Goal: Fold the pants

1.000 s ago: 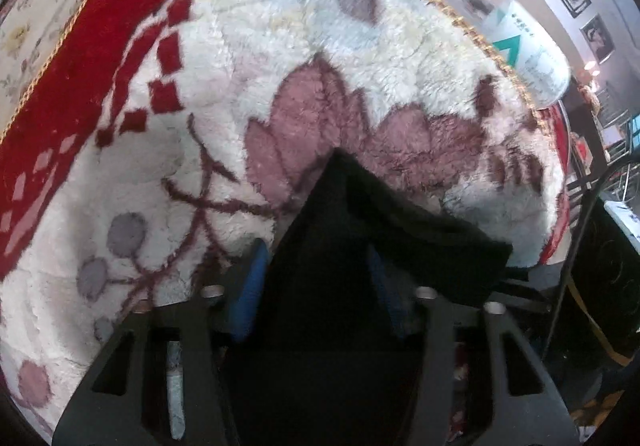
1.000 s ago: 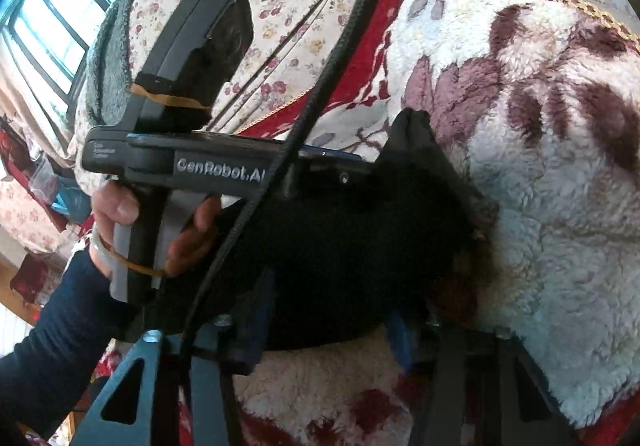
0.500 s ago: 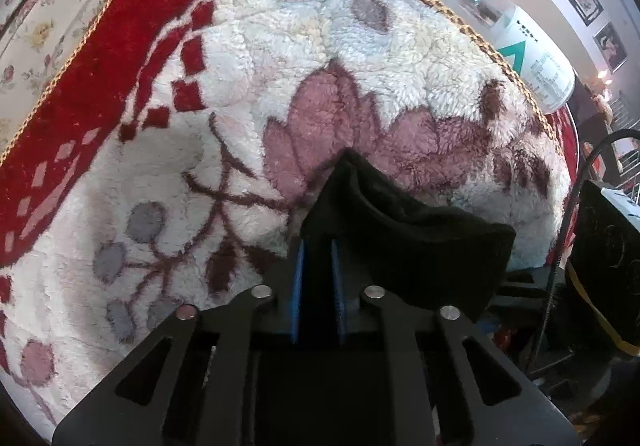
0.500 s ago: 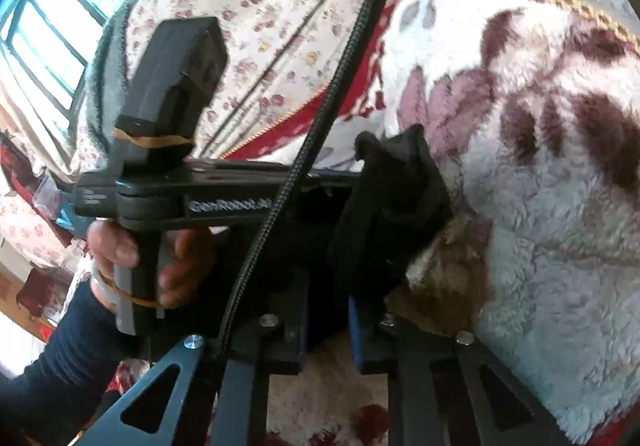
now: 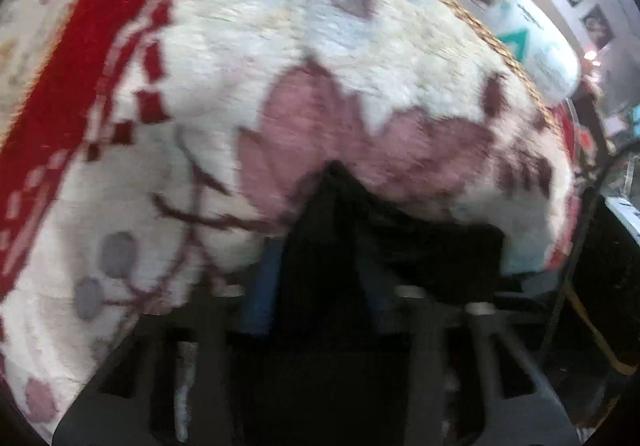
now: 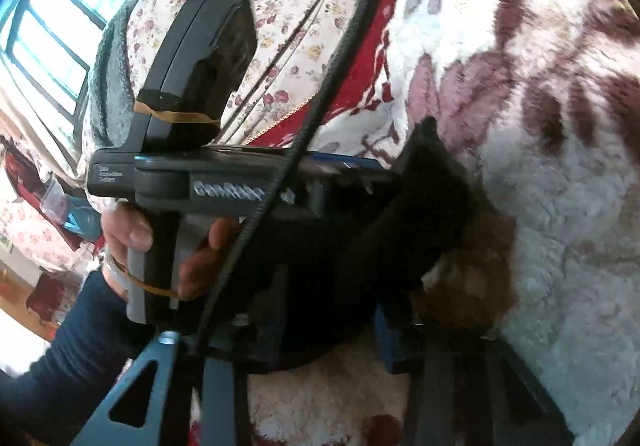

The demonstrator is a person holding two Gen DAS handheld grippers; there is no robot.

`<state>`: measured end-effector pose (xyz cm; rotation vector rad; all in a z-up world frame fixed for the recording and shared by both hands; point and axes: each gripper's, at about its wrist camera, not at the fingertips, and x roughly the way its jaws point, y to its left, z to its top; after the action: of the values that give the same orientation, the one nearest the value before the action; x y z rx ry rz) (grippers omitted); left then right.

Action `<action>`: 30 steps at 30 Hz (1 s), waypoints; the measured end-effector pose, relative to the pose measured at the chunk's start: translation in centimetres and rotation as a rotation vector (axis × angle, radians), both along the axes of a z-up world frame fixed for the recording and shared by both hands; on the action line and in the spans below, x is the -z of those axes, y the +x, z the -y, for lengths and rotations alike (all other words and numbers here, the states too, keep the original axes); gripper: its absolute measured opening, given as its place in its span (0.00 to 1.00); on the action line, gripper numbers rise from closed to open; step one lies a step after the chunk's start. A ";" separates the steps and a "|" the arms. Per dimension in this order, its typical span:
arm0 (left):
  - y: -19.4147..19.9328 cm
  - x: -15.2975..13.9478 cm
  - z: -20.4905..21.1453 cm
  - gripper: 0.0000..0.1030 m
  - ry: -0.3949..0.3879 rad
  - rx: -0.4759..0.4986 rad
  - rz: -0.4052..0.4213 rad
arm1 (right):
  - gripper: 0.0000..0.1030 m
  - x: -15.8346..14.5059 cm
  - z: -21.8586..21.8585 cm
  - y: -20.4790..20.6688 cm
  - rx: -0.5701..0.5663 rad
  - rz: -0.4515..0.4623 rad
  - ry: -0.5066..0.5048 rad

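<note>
Letting go of the black pants (image 5: 400, 246) on the fleece blanket (image 5: 240, 85)

Both grippers — left (image 5: 320, 286), right (image 6: 332, 310) — have jaws just opening, cloth between; next, regrasp for another fold.

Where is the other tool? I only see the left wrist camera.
Observer: The right tool is at the black pants too. Its jaws have just been opening, with the pants between them.
Operator: Can you see a person?
Observer: Only a hand and a dark blue sleeve.
Operator: Is there a window?
Observer: Yes, a bright window, at the upper left of the right wrist view.
</note>
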<state>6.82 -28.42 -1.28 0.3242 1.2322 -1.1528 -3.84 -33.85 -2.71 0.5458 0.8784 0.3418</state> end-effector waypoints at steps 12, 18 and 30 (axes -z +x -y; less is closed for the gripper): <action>-0.8 -4.6 -4.5 0.09 -0.111 -0.094 0.085 | 0.14 -2.8 -0.3 -1.6 -0.059 0.126 0.102; -1.3 -9.1 -10.9 0.09 -0.201 -0.199 0.126 | 0.11 -6.6 -3.9 -2.2 -0.170 0.216 0.103; -3.7 -9.7 -20.9 0.09 -0.279 -0.369 0.147 | 0.11 -8.9 -13.5 -1.7 -0.369 0.256 0.043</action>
<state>3.09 -7.50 8.46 -0.0298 0.9392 -0.9460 -5.58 -20.40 6.21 0.3667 0.7210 0.7512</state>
